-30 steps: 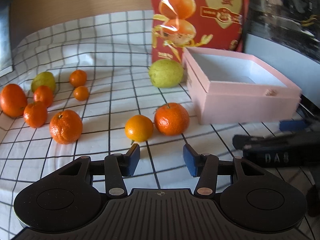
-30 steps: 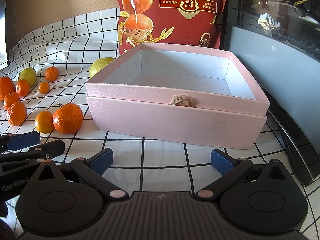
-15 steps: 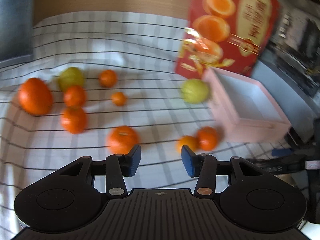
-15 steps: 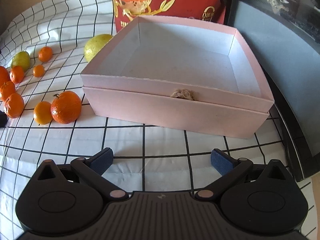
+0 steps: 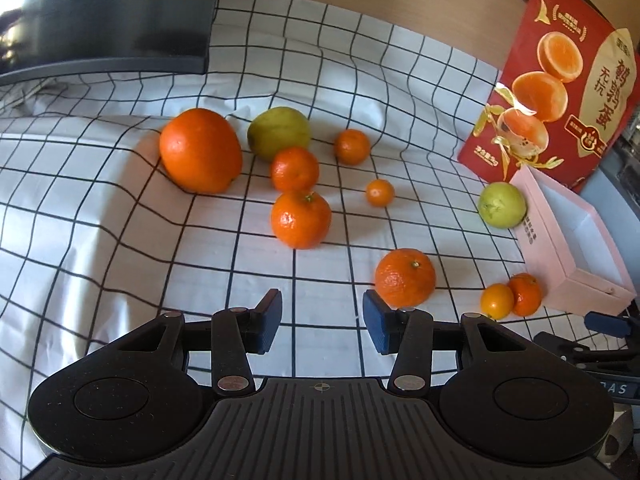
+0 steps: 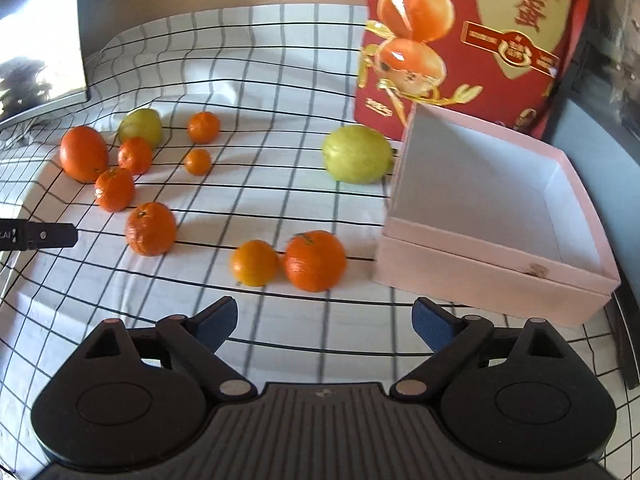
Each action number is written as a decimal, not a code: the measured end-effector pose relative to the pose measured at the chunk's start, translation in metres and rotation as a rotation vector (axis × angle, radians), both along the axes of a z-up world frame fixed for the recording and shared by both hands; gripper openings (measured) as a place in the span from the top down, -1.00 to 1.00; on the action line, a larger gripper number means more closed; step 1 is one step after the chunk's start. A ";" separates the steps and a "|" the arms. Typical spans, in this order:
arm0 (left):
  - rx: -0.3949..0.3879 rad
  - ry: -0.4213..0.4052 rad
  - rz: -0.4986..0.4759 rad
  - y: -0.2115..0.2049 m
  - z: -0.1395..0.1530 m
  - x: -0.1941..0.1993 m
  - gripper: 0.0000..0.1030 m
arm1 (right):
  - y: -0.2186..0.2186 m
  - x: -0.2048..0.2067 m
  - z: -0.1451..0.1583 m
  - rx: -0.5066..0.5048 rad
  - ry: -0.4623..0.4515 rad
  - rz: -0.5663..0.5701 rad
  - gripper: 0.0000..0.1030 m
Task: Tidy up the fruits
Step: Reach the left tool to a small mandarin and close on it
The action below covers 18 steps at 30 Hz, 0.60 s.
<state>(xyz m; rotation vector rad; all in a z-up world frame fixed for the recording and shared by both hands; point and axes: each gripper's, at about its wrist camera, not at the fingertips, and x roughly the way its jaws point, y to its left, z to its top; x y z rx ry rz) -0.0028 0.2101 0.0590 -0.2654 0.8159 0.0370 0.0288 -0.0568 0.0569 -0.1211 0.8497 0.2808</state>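
Observation:
Several oranges and mandarins lie loose on a checked cloth (image 5: 120, 240). A large orange (image 5: 200, 156), a green pear (image 5: 278, 132) and small mandarins sit at the far left. A mandarin (image 5: 405, 278) lies just ahead and right of my open, empty left gripper (image 5: 322, 322). A second green pear (image 6: 357, 159) rests by the empty pink box (image 6: 492, 216). My right gripper (image 6: 324, 326) is open and empty, with a small orange (image 6: 255, 262) and a mandarin (image 6: 315, 260) just ahead of it, left of the box.
A red printed bag (image 6: 460, 40) stands behind the box. A dark monitor (image 5: 112, 16) stands at the far left, and a dark panel (image 6: 608, 152) runs along the right of the box. The left gripper's tip (image 6: 38, 235) shows at the left edge of the right wrist view.
Both grippers have swung left. The left one now faces the fruit cluster instead of the box. The right one now has the pair of oranges ahead and the box to the right.

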 end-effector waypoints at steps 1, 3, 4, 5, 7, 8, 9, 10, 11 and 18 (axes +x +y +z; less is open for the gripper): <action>0.001 -0.001 -0.013 -0.002 0.001 0.000 0.04 | 0.002 0.001 -0.001 -0.004 -0.005 0.001 -0.84; -0.001 -0.011 -0.050 -0.010 0.005 0.002 0.04 | 0.003 -0.003 0.000 -0.020 -0.022 -0.010 -0.84; -0.001 -0.027 -0.091 -0.018 0.008 0.003 0.04 | 0.003 -0.005 -0.001 -0.032 -0.030 -0.020 -0.84; 0.001 -0.043 -0.127 -0.024 0.011 0.003 0.04 | 0.000 -0.007 -0.001 -0.041 -0.036 -0.028 -0.84; 0.011 -0.073 -0.227 -0.044 0.017 0.007 0.04 | -0.007 -0.012 0.001 -0.053 -0.043 -0.044 -0.84; 0.019 -0.083 -0.278 -0.055 0.020 0.008 0.04 | -0.013 -0.016 0.002 -0.050 -0.045 -0.057 -0.84; 0.029 -0.090 -0.326 -0.066 0.022 0.010 0.04 | -0.019 -0.019 0.003 -0.043 -0.046 -0.080 -0.84; 0.043 -0.097 -0.374 -0.078 0.023 0.010 0.04 | -0.025 -0.022 0.003 -0.032 -0.041 -0.101 -0.84; 0.060 -0.100 -0.423 -0.090 0.023 0.012 0.04 | -0.031 -0.025 0.003 -0.021 -0.029 -0.120 -0.84; 0.161 -0.080 -0.503 -0.133 0.011 0.027 0.03 | -0.052 -0.049 -0.005 -0.006 0.021 -0.172 -0.84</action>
